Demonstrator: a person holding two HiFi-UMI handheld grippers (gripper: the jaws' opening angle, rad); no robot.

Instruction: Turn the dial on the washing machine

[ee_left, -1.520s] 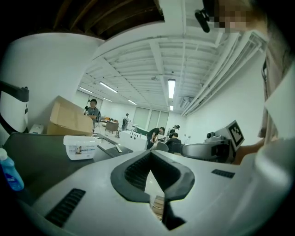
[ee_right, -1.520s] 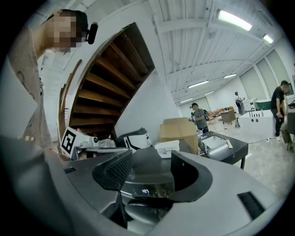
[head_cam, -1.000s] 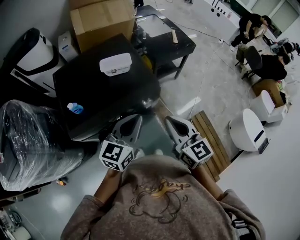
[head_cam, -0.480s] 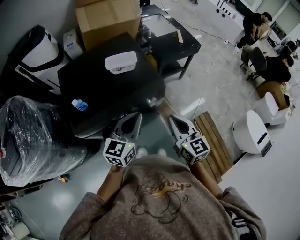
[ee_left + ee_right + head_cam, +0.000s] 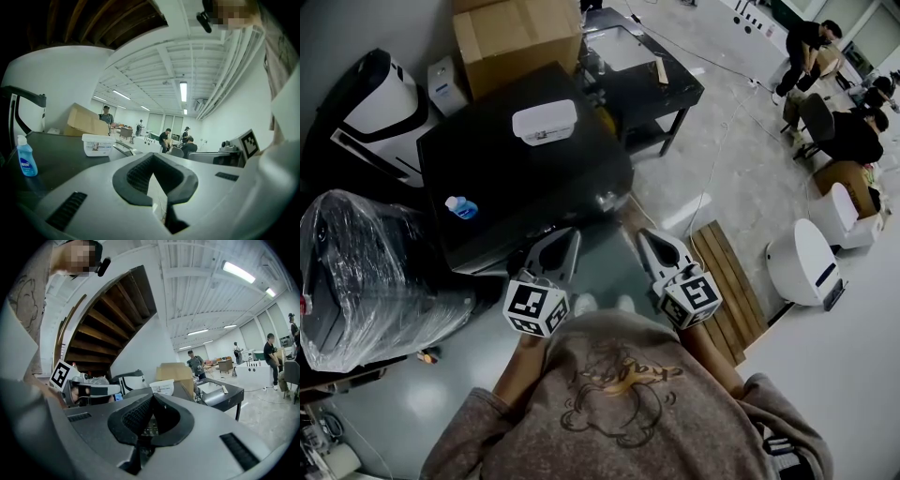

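Observation:
The washing machine (image 5: pixel 516 178) is a dark, flat-topped box in front of me in the head view. A small shiny round part (image 5: pixel 602 201) sits at its front right corner; I cannot tell whether it is the dial. My left gripper (image 5: pixel 568 236) hangs just in front of the machine's near edge, shut with nothing held. My right gripper (image 5: pixel 639 236) is beside it, a little right of the corner, also shut and empty. The left gripper view looks across the machine's dark top (image 5: pixel 61 154) past the left gripper (image 5: pixel 153 174). In the right gripper view the right gripper (image 5: pixel 151 397) points toward the machine.
A white tub (image 5: pixel 544 122) and a blue bottle (image 5: pixel 461 207) stand on the machine. A cardboard box (image 5: pixel 517 33) is behind it, a plastic-wrapped appliance (image 5: pixel 366 272) to the left, a black table (image 5: pixel 642 80) beyond, and a wooden pallet (image 5: pixel 727 281) on the floor to the right. People (image 5: pixel 844 122) sit at the far right.
The head view has shifted slightly, so the machine sits a little further right. Both grippers keep almost the same place in front of it and stay shut.

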